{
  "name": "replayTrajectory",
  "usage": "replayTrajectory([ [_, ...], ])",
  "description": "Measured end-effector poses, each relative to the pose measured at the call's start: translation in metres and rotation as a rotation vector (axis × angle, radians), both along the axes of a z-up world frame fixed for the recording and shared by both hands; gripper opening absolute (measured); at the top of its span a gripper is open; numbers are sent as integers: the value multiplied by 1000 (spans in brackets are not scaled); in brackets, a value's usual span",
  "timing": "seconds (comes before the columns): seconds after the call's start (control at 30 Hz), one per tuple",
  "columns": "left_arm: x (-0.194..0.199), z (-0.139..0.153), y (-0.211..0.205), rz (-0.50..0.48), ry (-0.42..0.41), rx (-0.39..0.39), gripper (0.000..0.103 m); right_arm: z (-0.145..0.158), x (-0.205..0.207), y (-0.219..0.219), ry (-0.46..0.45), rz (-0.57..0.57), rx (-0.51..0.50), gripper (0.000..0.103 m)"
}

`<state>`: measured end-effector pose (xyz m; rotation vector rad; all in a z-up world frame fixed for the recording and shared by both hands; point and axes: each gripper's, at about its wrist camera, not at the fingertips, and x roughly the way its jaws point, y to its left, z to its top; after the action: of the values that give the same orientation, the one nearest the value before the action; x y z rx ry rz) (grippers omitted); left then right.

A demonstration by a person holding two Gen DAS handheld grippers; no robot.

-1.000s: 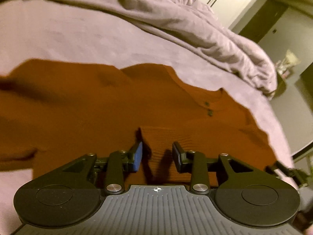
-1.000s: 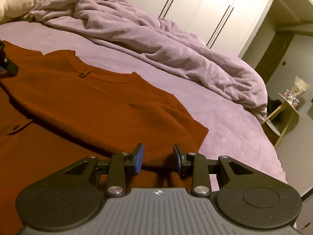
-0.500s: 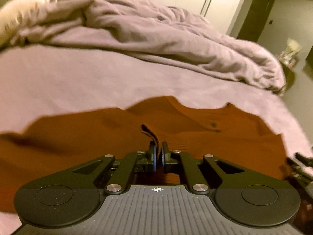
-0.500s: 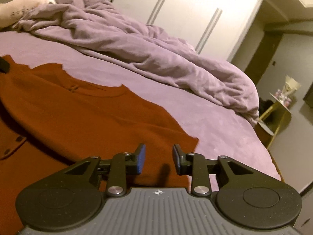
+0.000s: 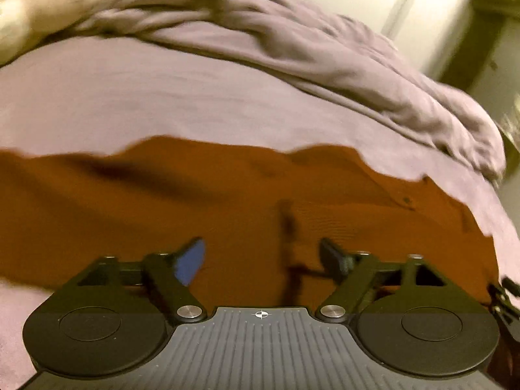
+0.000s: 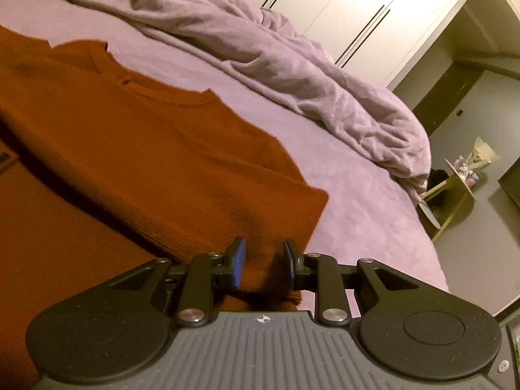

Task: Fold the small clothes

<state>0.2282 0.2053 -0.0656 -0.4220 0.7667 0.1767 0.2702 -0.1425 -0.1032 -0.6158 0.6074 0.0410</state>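
A rust-orange knit sweater (image 5: 227,201) lies spread on the lilac bed sheet (image 5: 162,97). It also shows in the right wrist view (image 6: 136,149), with one part folded over the rest. My left gripper (image 5: 263,253) is wide open and empty, just above the sweater, with a raised fold edge between its jaws. My right gripper (image 6: 264,256) is open, with the sweater's near edge lying between its jaws. The right gripper's tip shows at the far right of the left wrist view (image 5: 505,295).
A crumpled lilac duvet (image 6: 276,55) lies along the far side of the bed. A pale pillow (image 5: 48,19) is at the far left. White wardrobe doors (image 6: 367,9) stand behind. A small side table (image 6: 455,191) stands past the bed's right edge.
My left gripper shut on the sweater's fold half a second ago and has now opened wide, letting it go. My right gripper stayed open and shifted slightly.
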Motion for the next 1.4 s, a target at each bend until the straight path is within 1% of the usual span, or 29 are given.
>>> replayTrajectory([
  [0.07,-31,2,29,73,-7,-4,85,6,-14,0,-20,11,33,27],
  [0.13,-64,0,65,198,8,-5,85,5,-23,2,0,14,46,28],
  [0.2,-92,-4,99,316,20,-29,81,5,-36,4,-2,21,47,29],
  [0.23,-108,-7,119,385,26,-58,79,7,-43,5,6,28,65,29],
  [0.27,-124,-10,139,458,24,-96,74,10,-50,6,12,29,90,31],
  [0.3,-137,-13,154,512,13,-126,71,12,-55,6,16,28,116,33],
  [0.33,-150,-18,171,586,1,-154,70,14,-61,8,21,27,139,33],
  [0.37,-158,-22,184,638,-2,-172,62,15,-66,10,26,26,154,33],
  [0.4,-165,-26,196,673,-11,-192,51,16,-70,12,32,24,166,33],
  [0.43,-172,-32,210,710,-38,-238,47,16,-73,15,39,21,173,33],
  [0.5,-179,-40,230,752,-94,-343,43,16,-77,20,51,16,185,33],
  [0.57,-182,-48,248,796,-150,-427,42,17,-78,24,62,12,198,34],
  [0.63,-188,-56,264,844,-193,-495,35,19,-80,29,70,11,211,35],
  [0.7,-191,-62,273,877,-211,-536,16,21,-79,32,73,11,211,35],
  [0.73,-192,-64,277,893,-214,-556,15,22,-79,34,71,12,208,36],
  [0.77,-193,-64,278,902,-219,-560,12,23,-79,36,69,13,204,36],
  [0.8,-193,-61,279,915,-210,-539,10,24,-79,37,66,16,200,36],
  [0.87,-195,-52,272,924,-187,-461,9,28,-79,39,57,21,197,38],
  [0.9,-195,-43,267,910,-193,-406,9,30,-80,39,53,24,195,39],
  [0.97,-193,-25,259,849,-231,-317,8,31,-80,40,44,23,198,39],
  [1.03,-181,5,239,747,-277,-212,8,32,-81,39,43,20,205,39],
  [1.1,-160,37,213,611,-338,-142,8,32,-82,37,43,20,215,39],
  [1.2,-124,80,158,374,-425,-86,8,32,-84,36,43,16,223,39],
  [1.27,-93,102,107,184,-474,-72,8,34,-85,34,42,11,237,39],
  [1.33,-63,109,52,15,-496,-83,9,36,-85,31,40,4,258,39],
  [1.37,-49,108,28,-51,-486,-82,10,37,-86,30,39,1,270,39],
  [1.4,-33,101,0,-122,-460,-77,15,38,-86,28,39,-2,283,39],
])
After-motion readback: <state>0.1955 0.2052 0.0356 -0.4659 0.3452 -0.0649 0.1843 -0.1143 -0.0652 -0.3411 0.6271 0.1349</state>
